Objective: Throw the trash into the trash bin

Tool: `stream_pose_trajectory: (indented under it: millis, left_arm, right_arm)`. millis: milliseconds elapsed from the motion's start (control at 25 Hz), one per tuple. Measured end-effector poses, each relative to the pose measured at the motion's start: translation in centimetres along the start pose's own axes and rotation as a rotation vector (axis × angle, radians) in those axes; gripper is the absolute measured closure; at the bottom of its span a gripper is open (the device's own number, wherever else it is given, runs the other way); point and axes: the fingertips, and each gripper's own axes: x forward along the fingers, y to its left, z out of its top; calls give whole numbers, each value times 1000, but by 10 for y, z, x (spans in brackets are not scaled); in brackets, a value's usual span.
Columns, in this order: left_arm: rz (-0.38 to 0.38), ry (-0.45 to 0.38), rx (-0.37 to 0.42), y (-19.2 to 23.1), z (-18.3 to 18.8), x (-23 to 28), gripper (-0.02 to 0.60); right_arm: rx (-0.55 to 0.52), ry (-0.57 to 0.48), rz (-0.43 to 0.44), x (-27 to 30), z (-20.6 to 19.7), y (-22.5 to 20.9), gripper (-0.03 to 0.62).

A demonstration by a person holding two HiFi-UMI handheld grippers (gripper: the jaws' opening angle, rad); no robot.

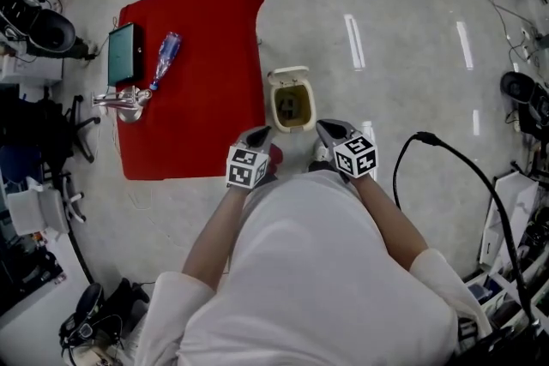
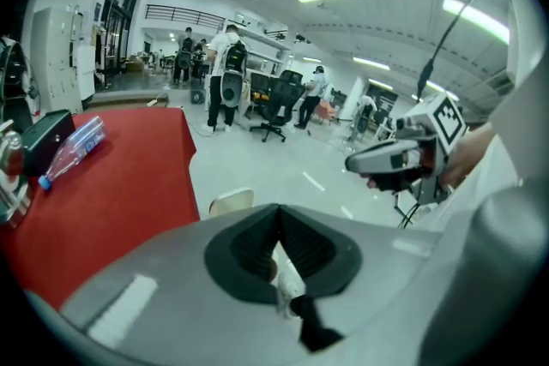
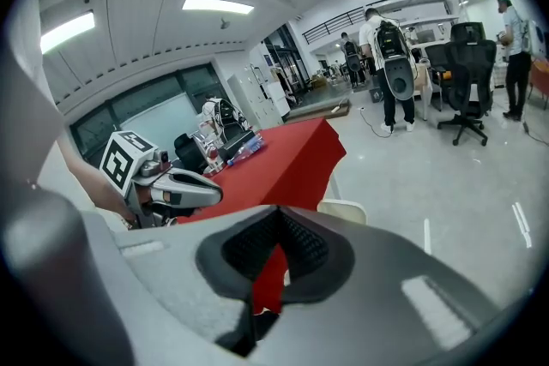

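left gripper (image 1: 261, 134), right gripper (image 1: 325, 127), side by side, angled down, jaws together

Noted small cream trash bin (image 1: 275, 109) standing upright on floor, just ahead of left tongs (image 1: 264, 132) and right tongs (image 1: 325, 127), roughly centred between their tips, apart from both. Lid tipped back, open, on side away from tongs. Inside looked dark; contents unclear. Spotted trash well ahead and to left of left tongs: clear plastic bottle (image 1: 165, 57) with blue cap, lying on side on red cloth (image 1: 206, 99), cap end toward tongs, base end away. Lay well apart from bin.
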Motion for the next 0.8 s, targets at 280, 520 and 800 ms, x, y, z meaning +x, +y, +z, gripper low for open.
stream_pose_trajectory:
  millis: [280,520,800]
  left_arm:
    - [2,-35,-40,9,5,-9,575]
    - [23,-42,-43,18,6,-14,575]
    - [82,-42,-18,53,8,-24,575]
  right_arm:
    - [-21,6,11,4,0,15,592]
    - [-21,7,7,4,0,17,592]
    - [-18,4,-5,11,4,23,592]
